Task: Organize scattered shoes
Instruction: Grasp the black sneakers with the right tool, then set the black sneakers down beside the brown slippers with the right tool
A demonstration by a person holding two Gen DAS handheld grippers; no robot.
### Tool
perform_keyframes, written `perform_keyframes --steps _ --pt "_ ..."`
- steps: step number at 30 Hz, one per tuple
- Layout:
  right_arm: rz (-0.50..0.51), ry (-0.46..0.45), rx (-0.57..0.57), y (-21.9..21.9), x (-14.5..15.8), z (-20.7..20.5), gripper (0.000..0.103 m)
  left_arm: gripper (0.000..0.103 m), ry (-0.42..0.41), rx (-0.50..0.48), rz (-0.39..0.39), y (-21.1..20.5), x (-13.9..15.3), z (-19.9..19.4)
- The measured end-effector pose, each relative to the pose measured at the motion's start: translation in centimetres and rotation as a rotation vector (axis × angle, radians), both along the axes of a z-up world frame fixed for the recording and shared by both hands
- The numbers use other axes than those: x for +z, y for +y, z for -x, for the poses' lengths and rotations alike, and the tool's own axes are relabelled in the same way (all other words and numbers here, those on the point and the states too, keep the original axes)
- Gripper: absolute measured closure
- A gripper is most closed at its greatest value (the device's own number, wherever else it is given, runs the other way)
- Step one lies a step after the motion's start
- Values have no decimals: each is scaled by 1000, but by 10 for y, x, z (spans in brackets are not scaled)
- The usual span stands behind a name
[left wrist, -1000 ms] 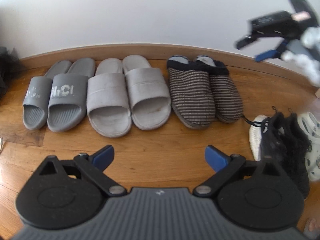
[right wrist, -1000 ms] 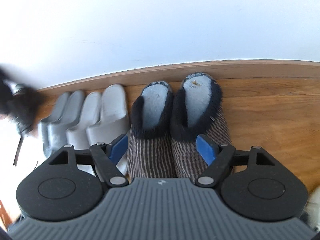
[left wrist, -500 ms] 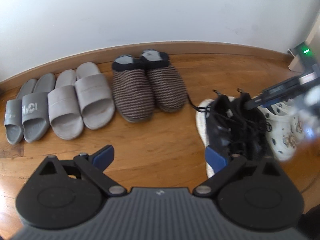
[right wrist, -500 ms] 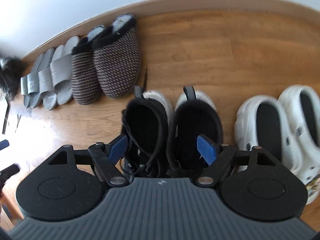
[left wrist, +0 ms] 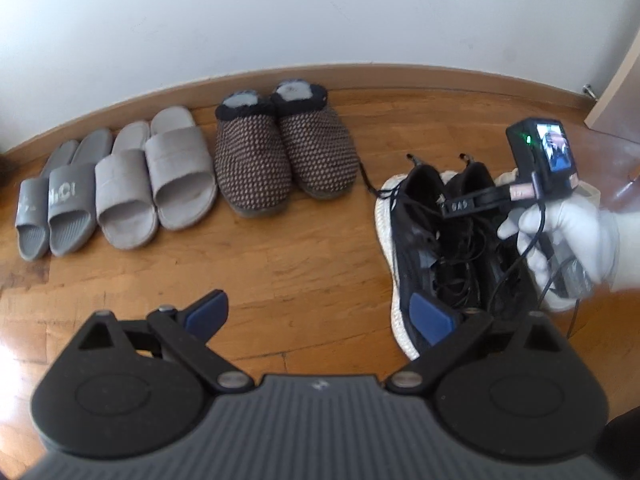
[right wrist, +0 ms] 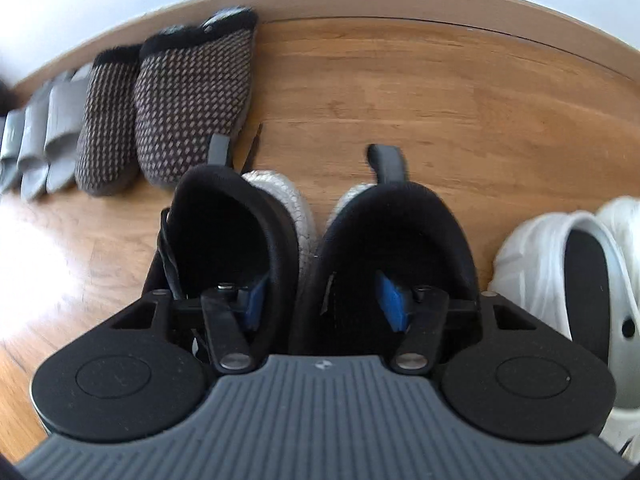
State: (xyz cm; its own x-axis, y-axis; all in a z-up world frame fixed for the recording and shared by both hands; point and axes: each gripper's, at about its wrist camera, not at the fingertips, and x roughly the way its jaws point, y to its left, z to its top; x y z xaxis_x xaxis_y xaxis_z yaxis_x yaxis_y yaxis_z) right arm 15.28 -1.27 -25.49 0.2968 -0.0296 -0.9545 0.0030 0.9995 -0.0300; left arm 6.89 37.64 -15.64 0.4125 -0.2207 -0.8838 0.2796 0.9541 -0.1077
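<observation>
Floor (left wrist: 280, 248) along baseboard: two dark grey slides (left wrist: 52, 208), two light grey slides (left wrist: 156, 184), two knit slippers (left wrist: 284, 156). Two black sneakers (right wrist: 320, 248), two white clogs (right wrist: 560, 264) farther out. Left gripper (left wrist: 320, 316) spread, empty. Right gripper (right wrist: 320, 296): one finger inside each sneaker, inner walls between; clamped or not unclear.

Home interior, likely entryway or room edge. Wooden plank floor (left wrist: 304, 240) meets plain white wall (left wrist: 320, 12) at wooden baseboard (left wrist: 400, 74). Household footwear lined against baseboard: grey slides (left wrist: 52, 208) at far left, beige slides (left wrist: 156, 184) next, knitted fur-lined slippers (left wrist: 284, 156) after those. Black sneakers (left wrist: 440, 240) farther out from baseboard, white clogs (right wrist: 572, 264) just beside them. Light wooden door edge (left wrist: 616, 92) at baseboard's right end.
</observation>
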Motion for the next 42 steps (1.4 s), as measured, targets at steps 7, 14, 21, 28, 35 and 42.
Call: perform_keyframes --steps 7,14,21,28,35,42 --pt "50 -24 14 12 5 -8 84 5 7 -1 -17 -1 -6 -6" --pt "33 -65 -12 -5 18 -19 85 5 -7 6 -2 0 -5 -10" --pt "5 -88 -79 -22 27 -66 86 5 -38 35 16 -6 -5 -26" --pt "-8 -111 -96 -33 35 -118 86 5 -68 131 73 -15 -5 -52" --pt "38 -126 -46 -27 19 -164 86 5 -72 142 62 -19 -6 -48" --pt "38 -116 3 -13 2 -209 86 5 -13 184 40 -14 -19 -38"
